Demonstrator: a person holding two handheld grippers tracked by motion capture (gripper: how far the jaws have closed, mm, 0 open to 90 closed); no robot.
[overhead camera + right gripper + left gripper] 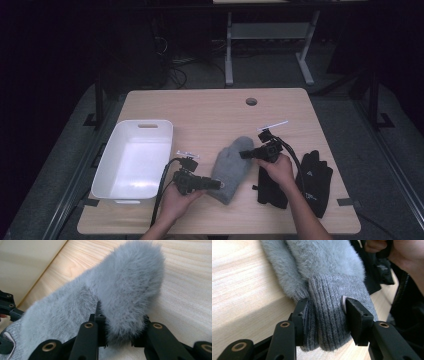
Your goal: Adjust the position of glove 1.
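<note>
A light wooden table (210, 107) with a round cable hole (251, 101) at about 1 o'clock carries a white rectangular plastic tub (134, 161) at 9 o'clock. Near the centre, toward 5 o'clock, lies a fluffy grey mitten (231, 169), its cuff end toward 6 o'clock. The left gripper (216, 184), held in the person's left hand (176, 199), meets the mitten's cuff from 9 o'clock. The right gripper (245, 154), in the right hand (278, 168), meets the mitten's upper part from 3 o'clock. Black gloves (312, 181) lie at 4 o'clock, just beside the right hand.
</note>
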